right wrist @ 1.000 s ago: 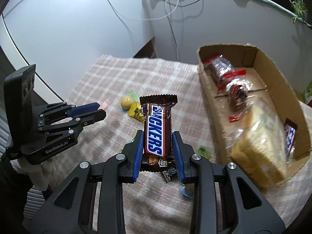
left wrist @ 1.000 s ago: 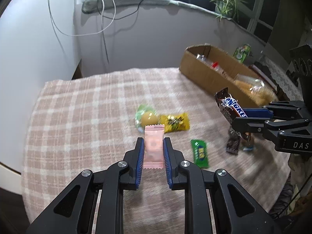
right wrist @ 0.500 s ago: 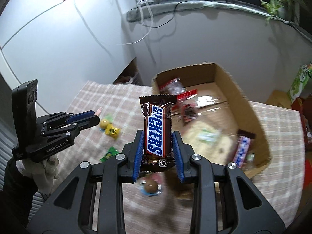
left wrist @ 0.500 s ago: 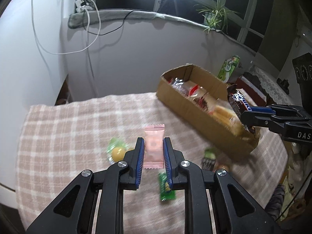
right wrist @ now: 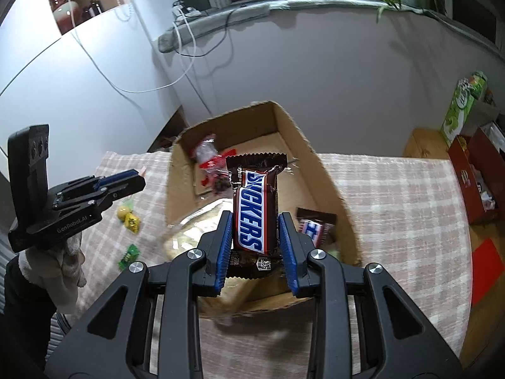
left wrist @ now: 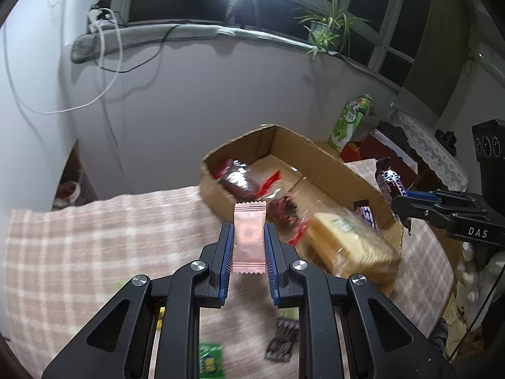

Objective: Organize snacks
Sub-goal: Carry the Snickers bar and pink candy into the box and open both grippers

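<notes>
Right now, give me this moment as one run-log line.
left gripper: shut on pink sachet | right gripper: shut on brown Snickers bar | both near open cardboard box | loose sweets on checked cloth

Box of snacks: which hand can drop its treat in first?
Probably the right. Its gripper holds the chocolate bar over the cardboard box; the left gripper, clamping the pink packet, looks short of the near wall.
</notes>
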`<act>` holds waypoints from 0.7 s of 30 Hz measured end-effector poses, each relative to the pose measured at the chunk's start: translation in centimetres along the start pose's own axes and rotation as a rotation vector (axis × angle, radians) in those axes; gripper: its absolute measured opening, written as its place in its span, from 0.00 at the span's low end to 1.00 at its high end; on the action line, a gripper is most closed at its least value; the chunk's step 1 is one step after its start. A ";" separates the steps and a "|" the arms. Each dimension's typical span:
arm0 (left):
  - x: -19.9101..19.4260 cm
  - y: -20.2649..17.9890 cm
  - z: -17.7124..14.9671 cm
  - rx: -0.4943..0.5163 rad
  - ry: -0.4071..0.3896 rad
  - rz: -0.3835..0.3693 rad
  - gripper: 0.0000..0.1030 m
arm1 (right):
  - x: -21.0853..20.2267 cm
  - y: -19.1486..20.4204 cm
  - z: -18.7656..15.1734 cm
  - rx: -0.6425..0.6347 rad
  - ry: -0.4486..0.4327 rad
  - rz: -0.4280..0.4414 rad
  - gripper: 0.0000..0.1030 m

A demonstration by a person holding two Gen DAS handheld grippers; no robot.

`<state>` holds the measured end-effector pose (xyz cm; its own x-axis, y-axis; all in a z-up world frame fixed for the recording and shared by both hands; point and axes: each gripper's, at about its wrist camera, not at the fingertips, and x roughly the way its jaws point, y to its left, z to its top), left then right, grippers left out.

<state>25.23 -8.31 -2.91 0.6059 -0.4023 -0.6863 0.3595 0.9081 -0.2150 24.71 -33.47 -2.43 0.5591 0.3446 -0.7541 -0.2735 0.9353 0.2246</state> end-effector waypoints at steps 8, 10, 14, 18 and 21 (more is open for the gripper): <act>2.8 -2.5 1.2 0.016 0.023 -0.019 0.17 | 0.7 -3.0 -0.5 0.041 0.016 0.008 0.30; 3.3 -2.9 1.3 0.020 0.031 -0.022 0.17 | 1.0 -3.5 -0.7 0.050 0.021 0.011 0.30; 4.3 -3.6 1.5 0.023 0.042 -0.022 0.17 | 1.4 -4.3 -1.0 0.062 0.030 0.015 0.30; 4.7 -3.9 1.4 0.028 0.049 -0.021 0.18 | 1.6 -4.5 -1.3 0.067 0.034 0.021 0.30; 5.0 -4.1 1.4 0.032 0.051 -0.021 0.18 | 1.8 -4.4 -1.4 0.058 0.040 0.025 0.30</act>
<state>27.74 -14.23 -4.44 0.5618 -0.4138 -0.7164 0.3947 0.8951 -0.2075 25.80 -37.09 -5.63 0.5205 0.3652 -0.7719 -0.2401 0.9301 0.2781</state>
